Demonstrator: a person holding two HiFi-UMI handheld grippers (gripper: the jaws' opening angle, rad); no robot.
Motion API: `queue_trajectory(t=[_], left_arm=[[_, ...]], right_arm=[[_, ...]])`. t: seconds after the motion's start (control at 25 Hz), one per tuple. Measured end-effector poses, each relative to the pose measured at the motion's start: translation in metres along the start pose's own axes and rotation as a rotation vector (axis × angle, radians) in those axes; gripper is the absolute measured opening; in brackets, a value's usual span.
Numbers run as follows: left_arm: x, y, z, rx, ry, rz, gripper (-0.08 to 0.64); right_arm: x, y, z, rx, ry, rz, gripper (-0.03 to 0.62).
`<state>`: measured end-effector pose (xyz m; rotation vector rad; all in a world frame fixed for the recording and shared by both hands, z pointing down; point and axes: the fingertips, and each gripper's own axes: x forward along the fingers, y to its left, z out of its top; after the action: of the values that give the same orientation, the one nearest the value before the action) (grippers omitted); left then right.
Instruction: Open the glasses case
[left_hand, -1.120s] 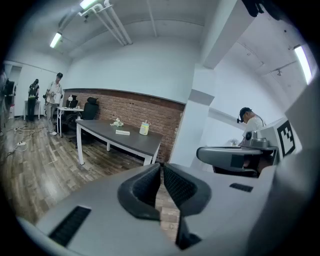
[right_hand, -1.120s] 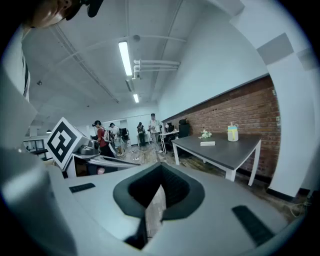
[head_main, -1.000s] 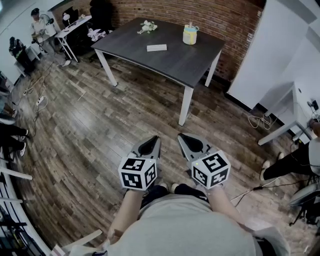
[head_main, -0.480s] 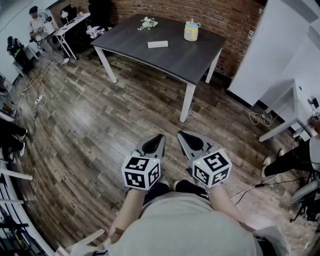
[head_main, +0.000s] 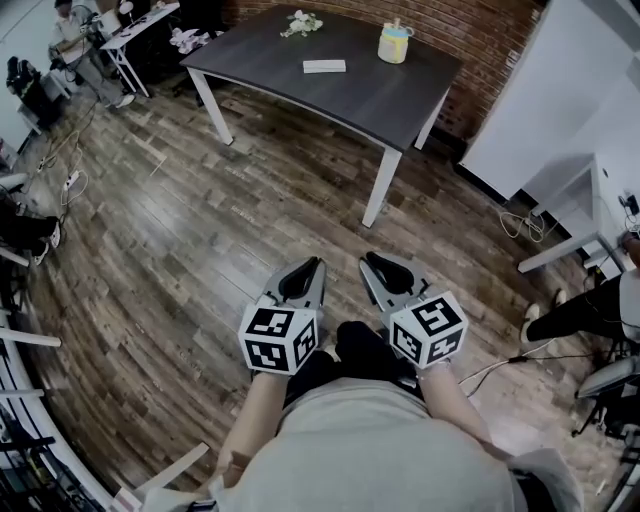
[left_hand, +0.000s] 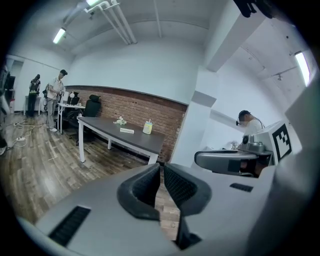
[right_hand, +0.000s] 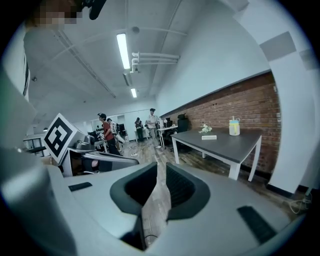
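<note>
I get an evenly bright room. Ceiling strip lights (right_hand: 123, 50) glare white in both gripper views, and the wood floor (head_main: 200, 240) carries only soft shadow under the table (head_main: 340, 95). Fisheye bending warps every edge, dark vignettes ring both gripper views, and the near foreground is soft.

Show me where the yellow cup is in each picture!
Head view: the yellow cup is at the top, right of middle, on the dark table.
Left gripper view: the cup is small, a bit left of middle.
Right gripper view: the cup is on the right, near the brick wall.
Shared landmark: the dark table, with the flat white case lying left of the cup in every view.
</note>
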<state>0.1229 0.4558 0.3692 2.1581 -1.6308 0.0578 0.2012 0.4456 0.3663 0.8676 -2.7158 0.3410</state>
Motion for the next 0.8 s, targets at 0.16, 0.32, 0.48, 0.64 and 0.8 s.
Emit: queue_trajectory(t=[0.16, 0.32, 0.48, 0.64, 0.8], left_arm=[[0.005, 0.014, 0.000, -0.021, 0.000, 0.011, 0.038], [0.021, 0.034, 0.009, -0.034, 0.000, 0.019, 0.038], [0.050, 0.055, 0.024, -0.039, -0.002, 0.035, 0.038], [0.086, 0.078, 0.050, -0.038, -0.022, 0.065, 0.038], [0.128, 0.102, 0.077, -0.040, -0.028, 0.092, 0.038]], right_arm=[[0.017, -0.003, 0.006, -0.013, 0.001, 0.014, 0.086], [0.044, -0.013, 0.014, -0.017, 0.008, 0.024, 0.117], [0.079, -0.040, 0.025, -0.026, 0.020, 0.037, 0.143], [0.115, -0.072, 0.046, -0.041, 0.016, 0.058, 0.153], [0.152, -0.108, 0.067, -0.004, 0.015, 0.087, 0.160]])
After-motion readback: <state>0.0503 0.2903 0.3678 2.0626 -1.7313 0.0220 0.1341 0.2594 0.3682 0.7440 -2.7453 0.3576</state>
